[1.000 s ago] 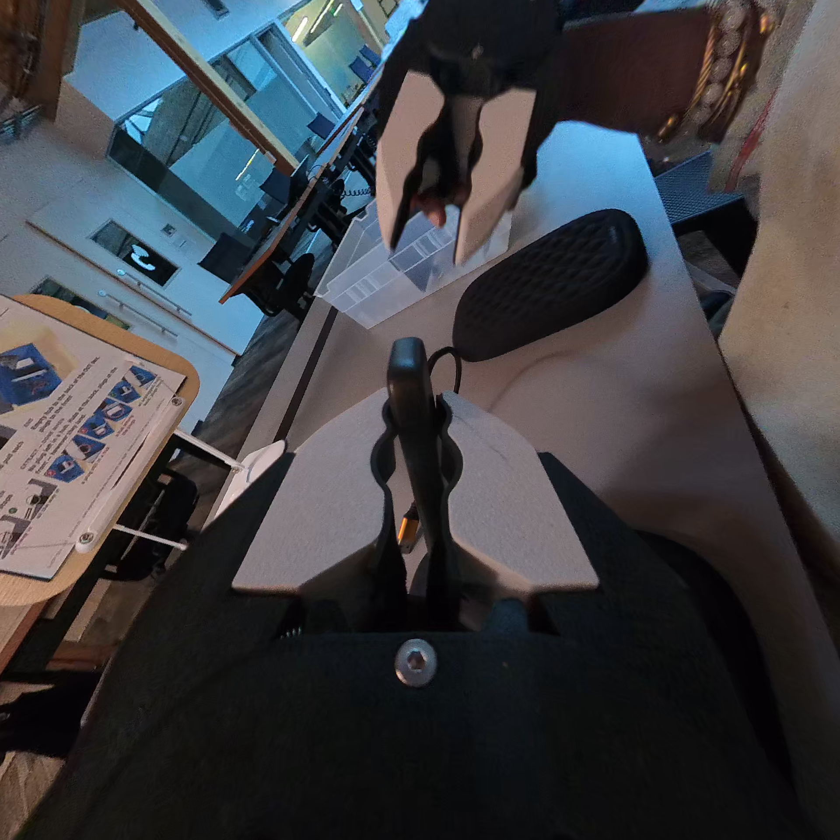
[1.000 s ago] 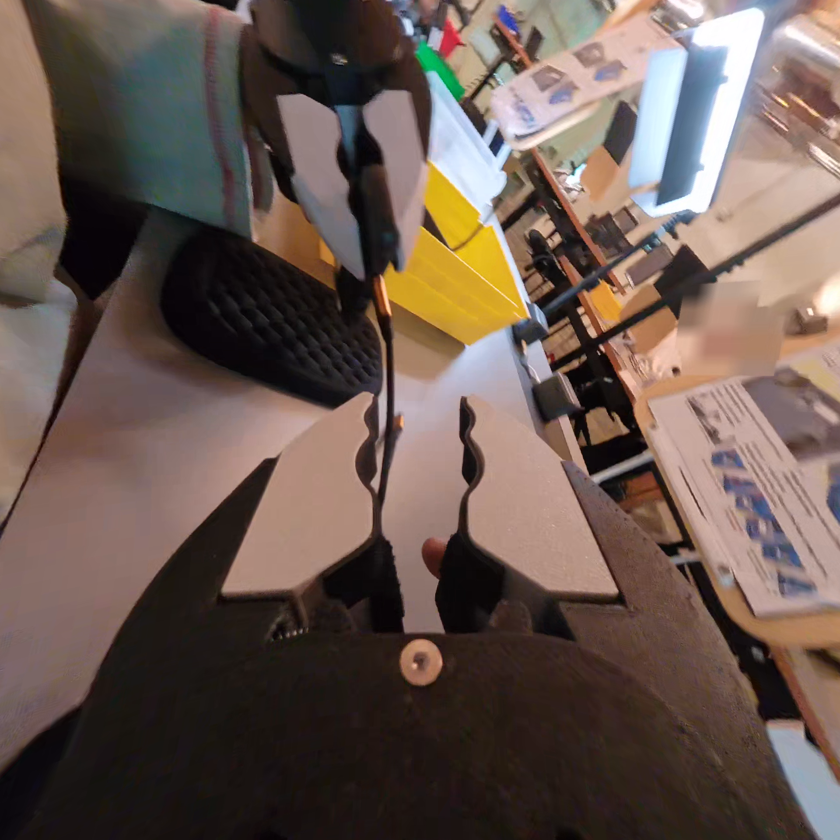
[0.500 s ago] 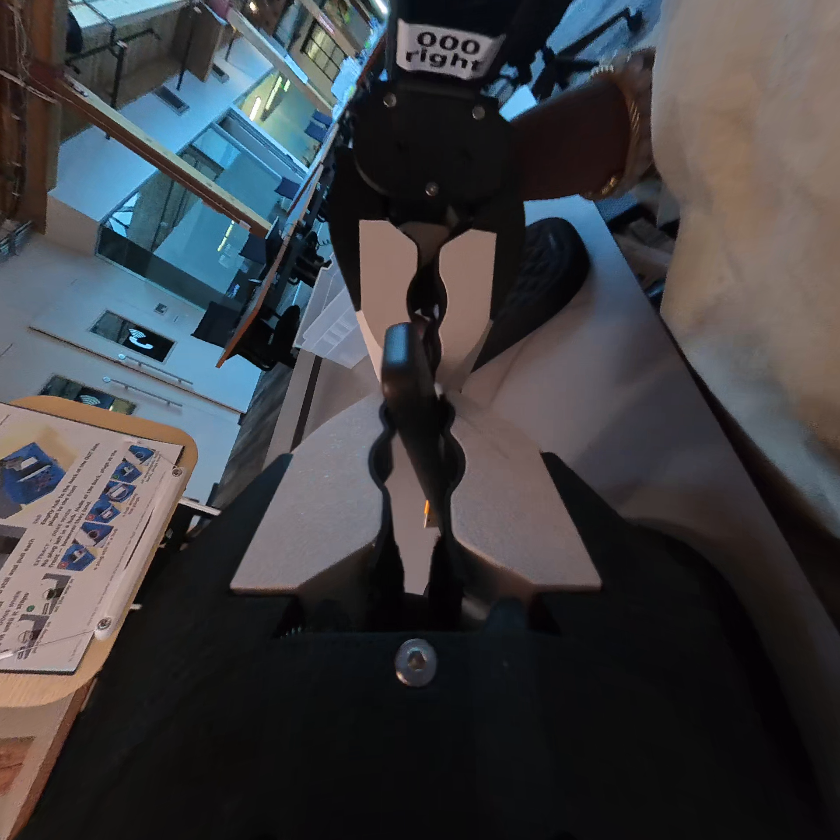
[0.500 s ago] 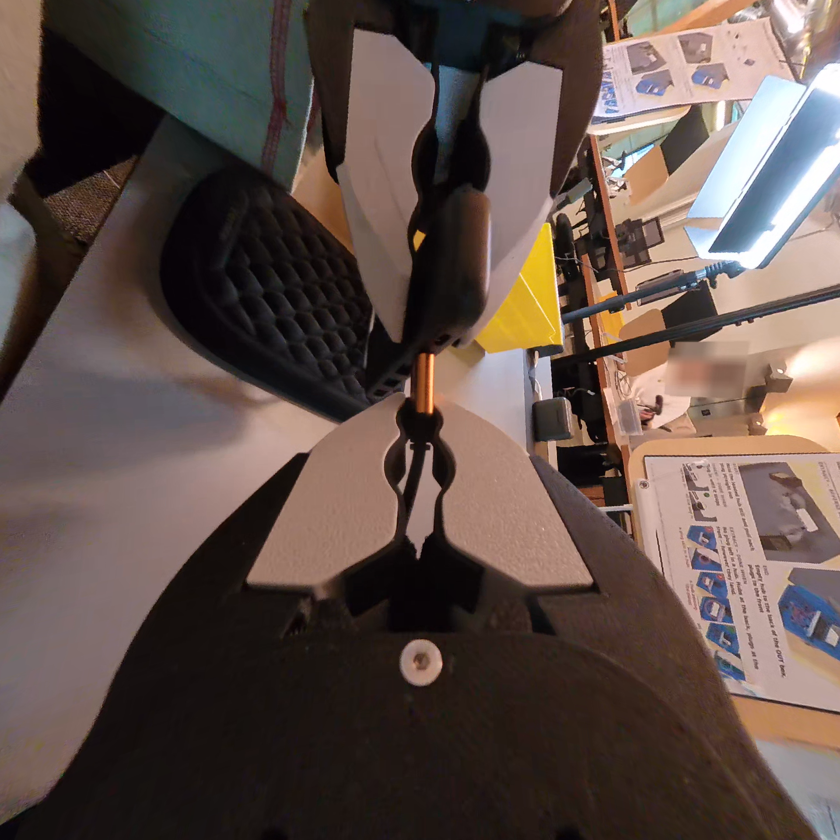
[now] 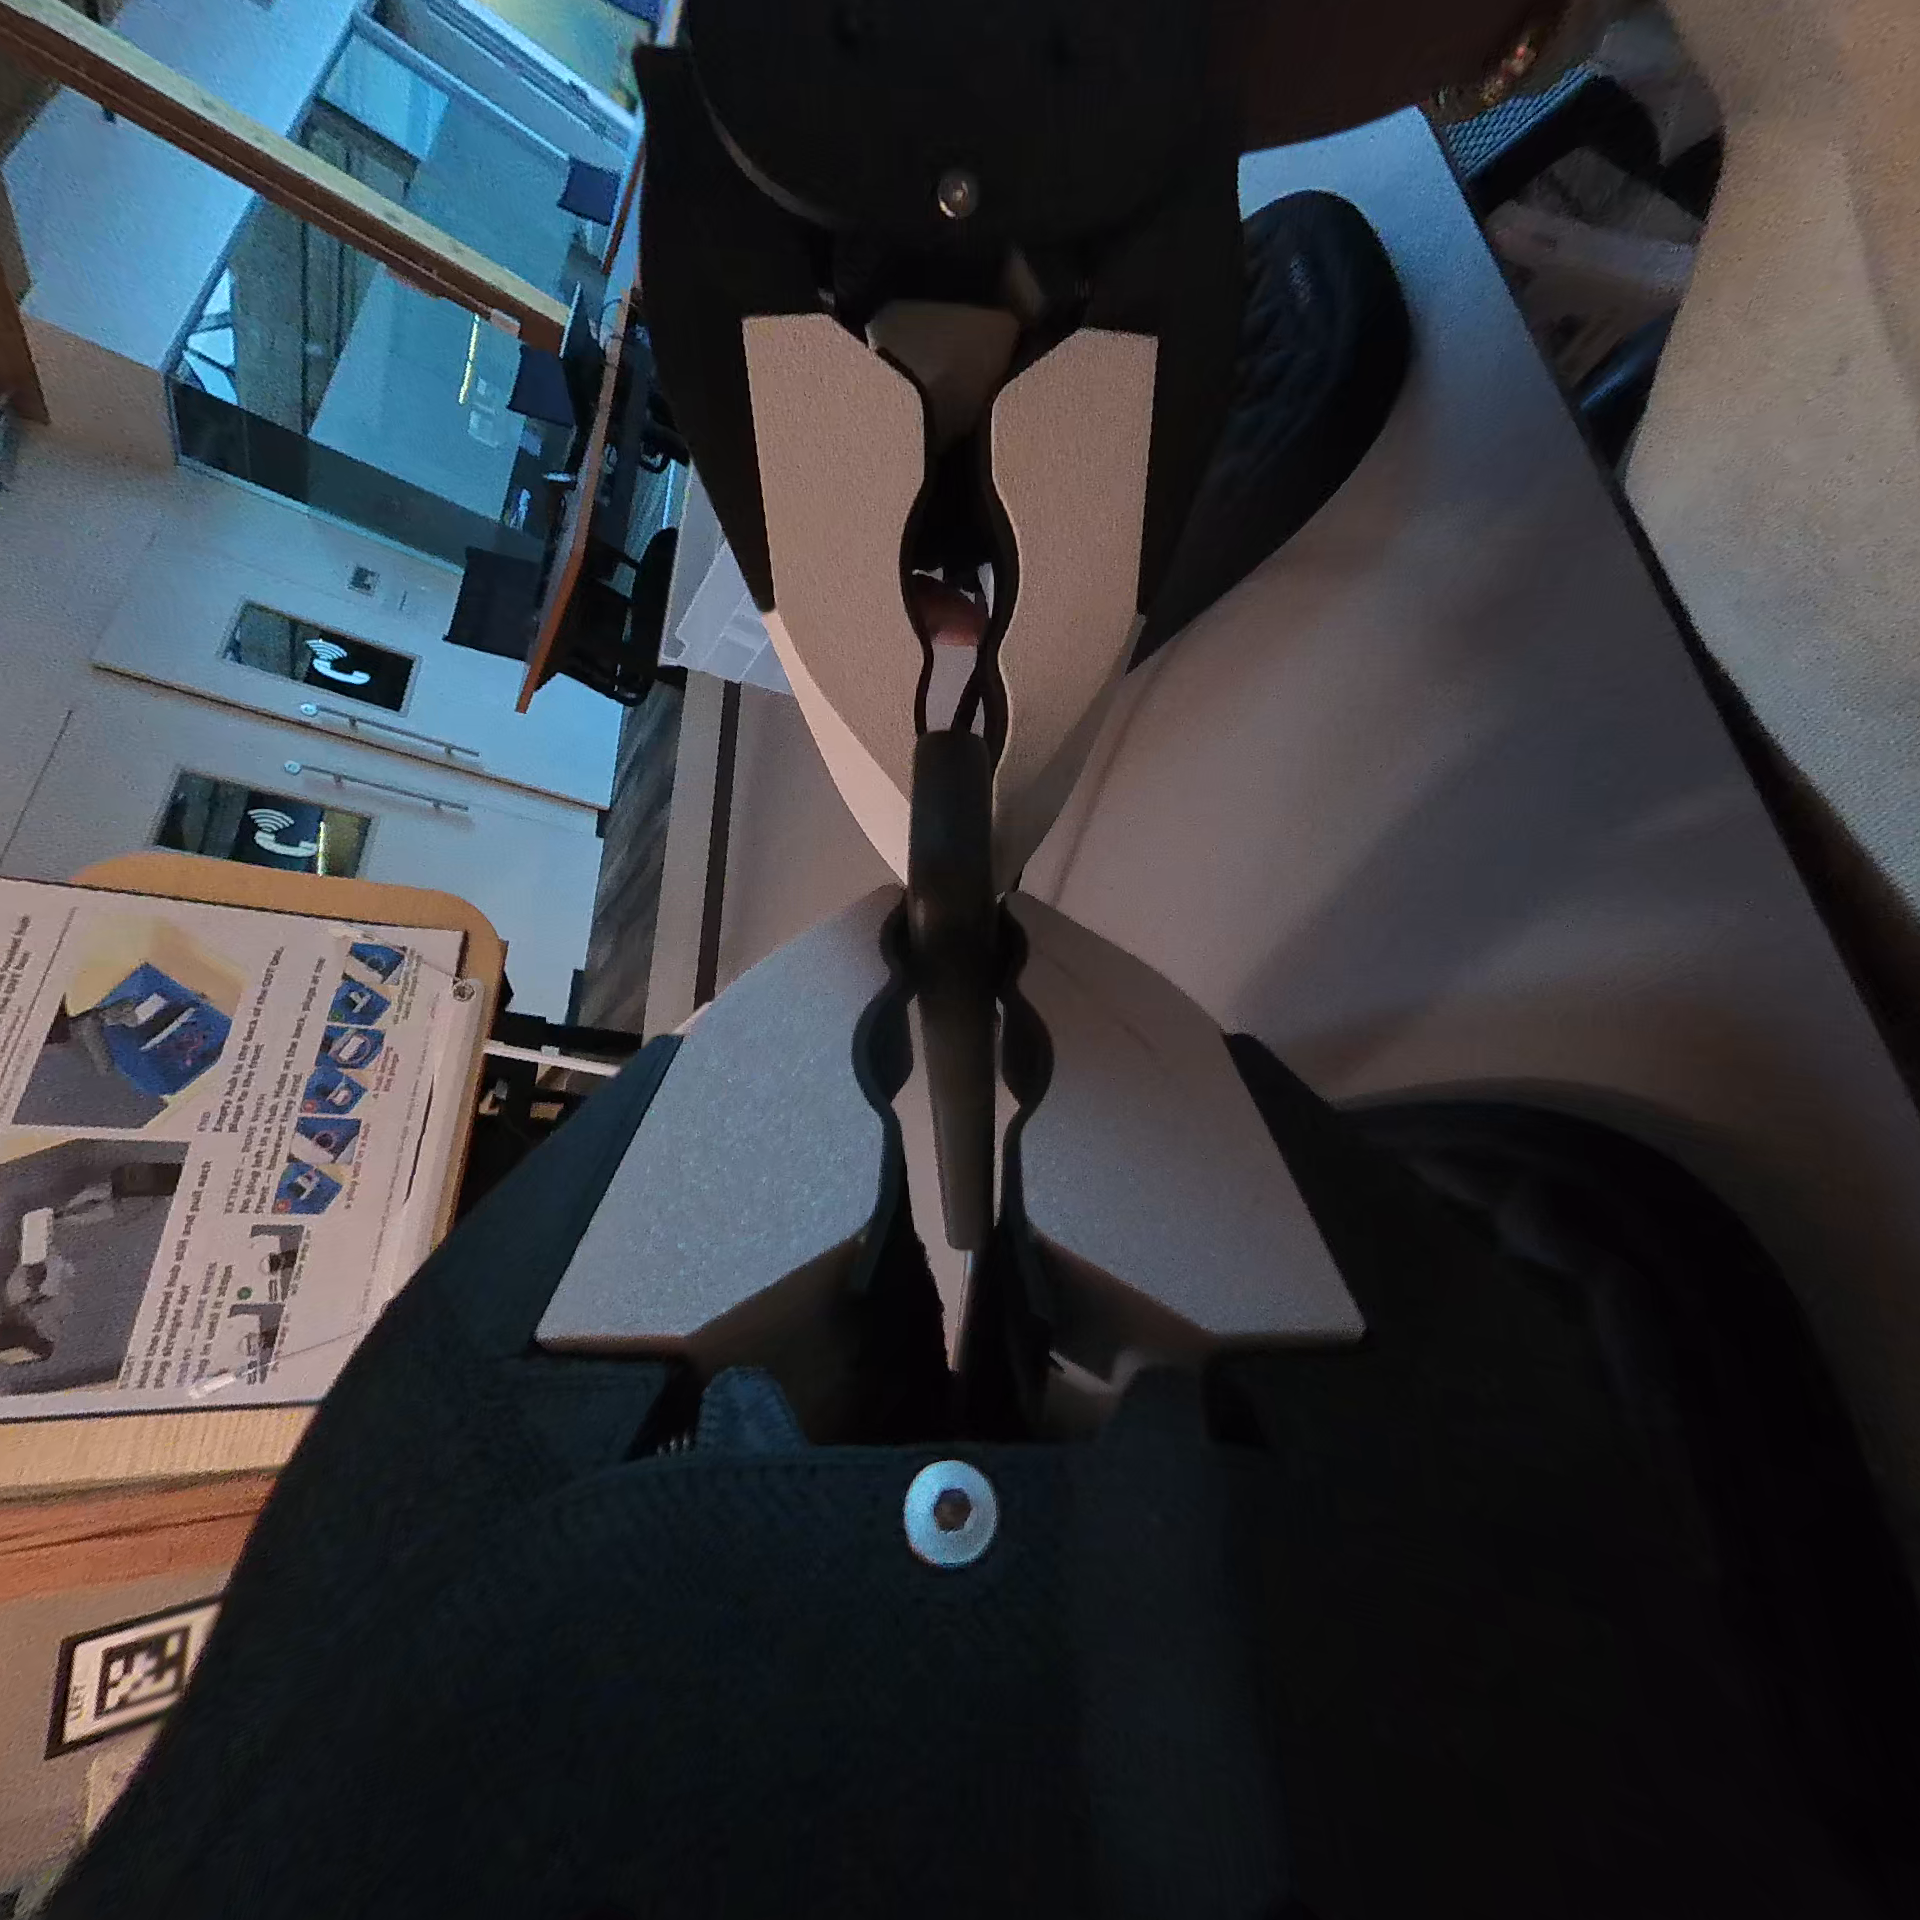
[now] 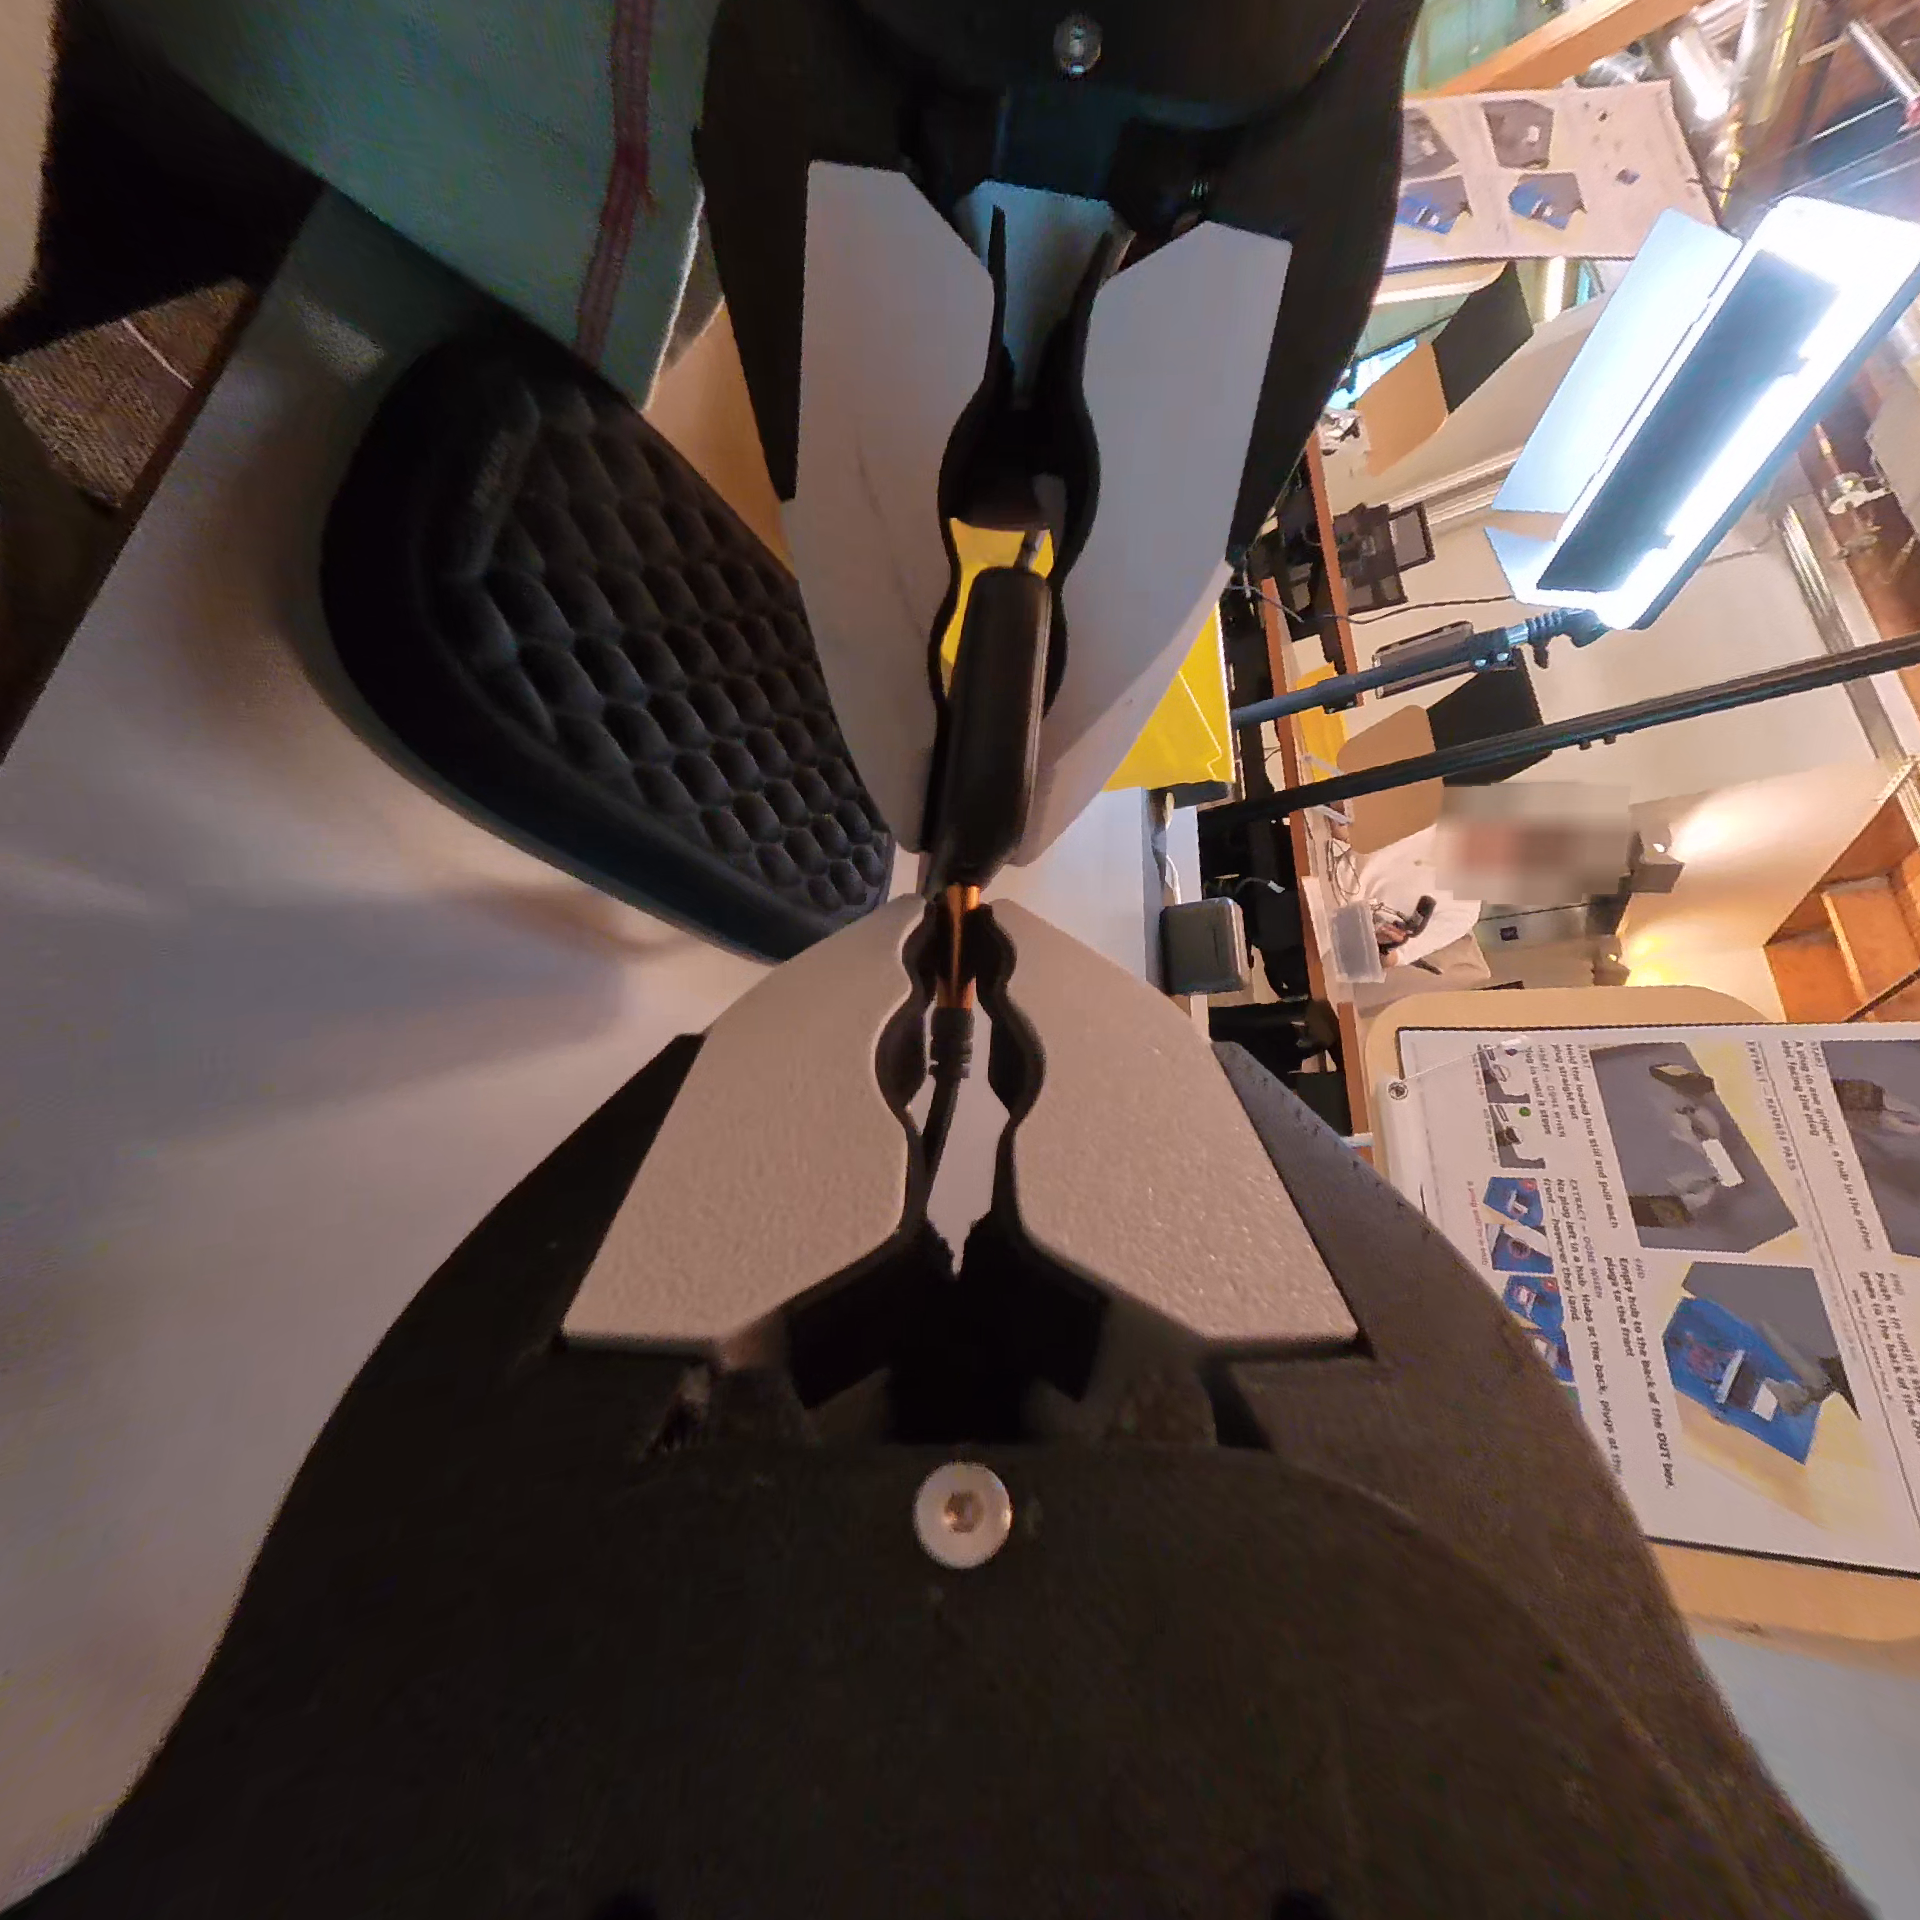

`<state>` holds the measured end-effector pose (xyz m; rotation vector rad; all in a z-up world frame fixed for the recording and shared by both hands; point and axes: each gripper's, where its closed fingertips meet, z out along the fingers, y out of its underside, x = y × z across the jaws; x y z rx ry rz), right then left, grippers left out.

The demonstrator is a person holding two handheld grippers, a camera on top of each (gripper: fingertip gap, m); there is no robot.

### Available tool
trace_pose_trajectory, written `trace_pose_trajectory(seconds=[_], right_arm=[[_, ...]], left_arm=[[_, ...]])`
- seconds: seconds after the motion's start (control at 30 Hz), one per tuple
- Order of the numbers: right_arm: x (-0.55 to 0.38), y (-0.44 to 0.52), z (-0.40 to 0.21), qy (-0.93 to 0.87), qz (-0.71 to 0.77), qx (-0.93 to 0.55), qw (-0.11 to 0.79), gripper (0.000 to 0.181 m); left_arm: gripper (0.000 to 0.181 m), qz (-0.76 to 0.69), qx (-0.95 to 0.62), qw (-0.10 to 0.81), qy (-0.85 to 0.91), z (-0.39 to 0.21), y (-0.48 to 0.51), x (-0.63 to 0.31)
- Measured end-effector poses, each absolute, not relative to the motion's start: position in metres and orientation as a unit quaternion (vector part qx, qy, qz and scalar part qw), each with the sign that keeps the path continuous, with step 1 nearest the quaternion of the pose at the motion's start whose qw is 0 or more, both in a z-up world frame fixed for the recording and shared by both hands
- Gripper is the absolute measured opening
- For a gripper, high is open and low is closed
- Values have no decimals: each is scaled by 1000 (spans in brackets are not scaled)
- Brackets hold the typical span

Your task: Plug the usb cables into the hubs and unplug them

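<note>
My left gripper [image 5: 956,920] is shut on a black USB hub [image 5: 951,821], whose end sticks out past the fingertips. My right gripper [image 6: 956,920] is shut on an orange USB plug [image 6: 954,961] with a black cable [image 6: 940,1101] trailing back between the fingers. The two grippers face each other tip to tip above the white table [image 5: 1403,831]. In the right wrist view the plug's front meets the end of the hub [image 6: 992,707], held in the left gripper [image 6: 971,831]. How deep the plug sits is hidden. The right gripper [image 5: 951,717] fills the top of the left wrist view.
A black honeycomb wrist pad [image 6: 623,644] lies on the table under the grippers. A yellow bin [image 6: 1184,707] and a clear plastic box [image 5: 717,623] stand at the table's ends. Instruction sheets on wooden boards [image 5: 208,1143] [image 6: 1662,1247] and a light panel [image 6: 1704,416] stand beside it.
The right gripper went from open around the cable to shut on the plug. The grippers moved together until tip to tip, and less of the orange plug shows before the hub.
</note>
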<state>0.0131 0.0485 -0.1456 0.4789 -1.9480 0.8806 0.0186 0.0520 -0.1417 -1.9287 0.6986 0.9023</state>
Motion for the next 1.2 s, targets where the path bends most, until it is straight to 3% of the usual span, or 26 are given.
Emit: trace_pose_trajectory(seconds=[0.47,0.57,0.6,0.67,0.77,0.93,1.2], right_arm=[[12,51,-147,-817,384,151,403,6],[-39,167,-179,-875,114,27,470,7],[-37,177,-177,-868,179,11,463,7],[-12,160,-120,-791,404,6,460,6],[8,171,-37,-656,534,14,533,6],[7,233,23,-567,571,-51,591,6],[43,329,117,-424,573,-108,693,6]], left_arm=[[13,384,-805,362,271,-145,49,15],[13,446,-820,314,176,-126,-6,-22],[13,438,-810,357,157,-115,-19,-22],[13,396,-770,474,157,-89,-19,-1],[12,418,-741,497,171,-77,-2,5],[13,444,-778,405,183,-106,3,-12],[13,431,-775,422,189,-107,6,-8]])
